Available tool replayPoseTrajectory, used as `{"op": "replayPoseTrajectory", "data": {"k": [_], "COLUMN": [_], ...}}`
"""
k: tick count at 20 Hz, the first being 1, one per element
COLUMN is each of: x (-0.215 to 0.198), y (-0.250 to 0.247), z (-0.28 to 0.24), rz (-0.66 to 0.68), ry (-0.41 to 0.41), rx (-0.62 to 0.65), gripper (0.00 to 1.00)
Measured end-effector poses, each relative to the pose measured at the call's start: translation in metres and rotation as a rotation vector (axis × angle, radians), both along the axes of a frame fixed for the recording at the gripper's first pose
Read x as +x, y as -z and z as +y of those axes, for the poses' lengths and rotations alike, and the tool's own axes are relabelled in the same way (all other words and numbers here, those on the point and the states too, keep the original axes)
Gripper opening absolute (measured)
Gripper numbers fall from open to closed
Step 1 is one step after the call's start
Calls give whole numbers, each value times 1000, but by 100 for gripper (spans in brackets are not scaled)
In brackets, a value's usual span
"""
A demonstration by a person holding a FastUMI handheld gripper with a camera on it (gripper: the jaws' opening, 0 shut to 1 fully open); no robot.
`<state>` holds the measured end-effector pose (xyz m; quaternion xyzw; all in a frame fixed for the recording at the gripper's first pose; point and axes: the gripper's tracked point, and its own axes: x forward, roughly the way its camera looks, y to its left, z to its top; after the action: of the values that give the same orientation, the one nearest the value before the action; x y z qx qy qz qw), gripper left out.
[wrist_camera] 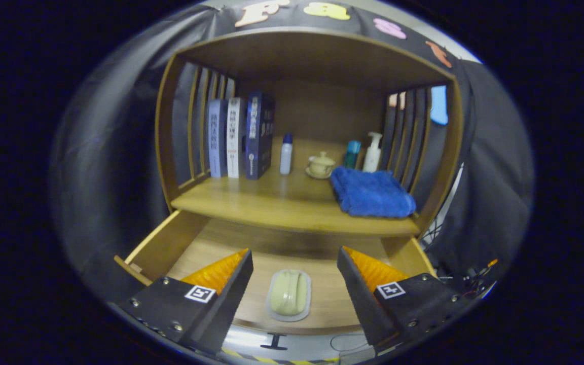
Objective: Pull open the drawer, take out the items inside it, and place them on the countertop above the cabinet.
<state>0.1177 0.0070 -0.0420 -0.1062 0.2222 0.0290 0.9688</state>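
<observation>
The wooden drawer (pixel 170 243) under the cabinet stands pulled open. On its floor lies a pale yellow soap bar on a light oval dish (pixel 289 295). My gripper (pixel 294 258) hovers above the drawer, open, and the dish sits in the gap between the two fingers (pixel 223 274), slightly below them, with neither finger touching it. The countertop (pixel 282 203) above the drawer is a wooden shelf inside the cabinet.
On the countertop stand three books (pixel 239 136) at the left, a small white bottle (pixel 286 153), a lidded teacup on a saucer (pixel 321 165), a teal bottle (pixel 352 154), a white pump bottle (pixel 372 152) and a folded blue towel (pixel 371 192) at the right. Bare wood lies in front of the cup.
</observation>
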Motion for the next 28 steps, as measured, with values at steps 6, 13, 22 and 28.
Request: {"op": "replayPoseTrajectory", "data": {"k": [6, 13, 22, 28], "x": [27, 35, -2, -36], "y": [82, 98, -39, -149], "z": [0, -33, -18, -16], "rz": [284, 288, -95, -425], "ry": [-29, 73, -20, -40], "rx": [-24, 66, 263, 253], "gripper": [95, 13, 13, 13]}}
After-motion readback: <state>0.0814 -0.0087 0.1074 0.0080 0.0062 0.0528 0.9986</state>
